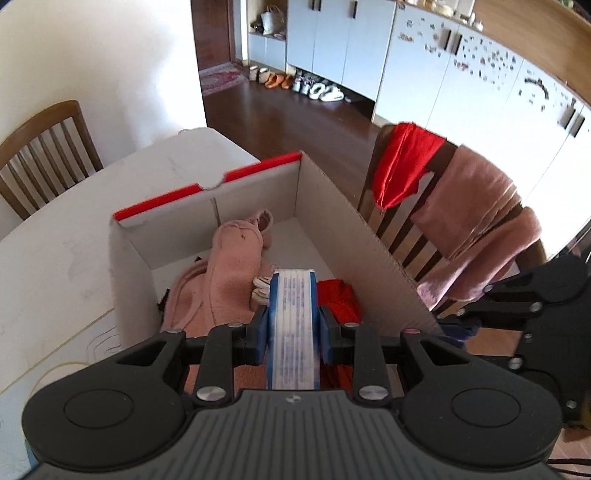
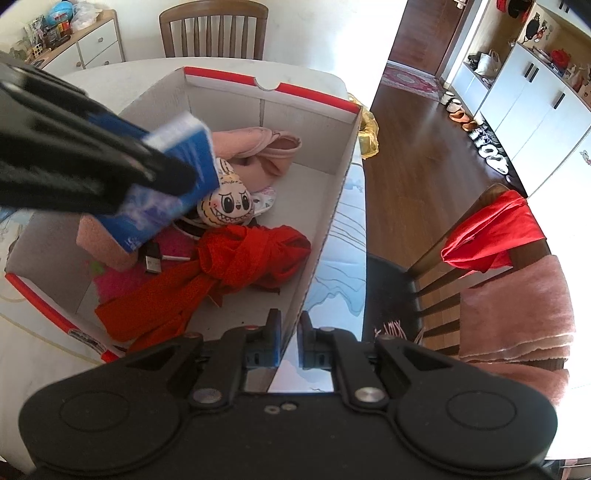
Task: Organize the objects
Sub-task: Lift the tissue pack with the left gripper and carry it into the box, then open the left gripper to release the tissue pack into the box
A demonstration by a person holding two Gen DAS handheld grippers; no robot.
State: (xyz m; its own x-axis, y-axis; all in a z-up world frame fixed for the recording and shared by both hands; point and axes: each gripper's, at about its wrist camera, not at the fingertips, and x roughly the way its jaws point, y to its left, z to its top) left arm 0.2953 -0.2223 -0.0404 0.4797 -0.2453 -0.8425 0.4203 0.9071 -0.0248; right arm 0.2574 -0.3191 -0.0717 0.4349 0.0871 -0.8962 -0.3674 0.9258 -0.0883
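Observation:
My left gripper (image 1: pixel 293 325) is shut on a blue and white packet (image 1: pixel 293 321) and holds it over the open cardboard box (image 1: pixel 351 236). The same packet (image 2: pixel 173 184) and left gripper show in the right wrist view, above the box's contents. In the box lie a pink plush garment (image 1: pixel 225 273), a toothy plush doll (image 2: pixel 227 203), a red scarf (image 2: pixel 243 258) and a small USB plug (image 2: pixel 152 260). My right gripper (image 2: pixel 289 343) grips the box's right side wall (image 2: pixel 332 206) between its fingers near the wall's near end.
The box stands on a white table (image 1: pixel 74 229). A wooden chair (image 2: pixel 461 266) draped with a red cloth (image 2: pixel 491 229) and a pink towel (image 2: pixel 517 314) stands right of the table. Another chair (image 2: pixel 214 31) stands at the far side.

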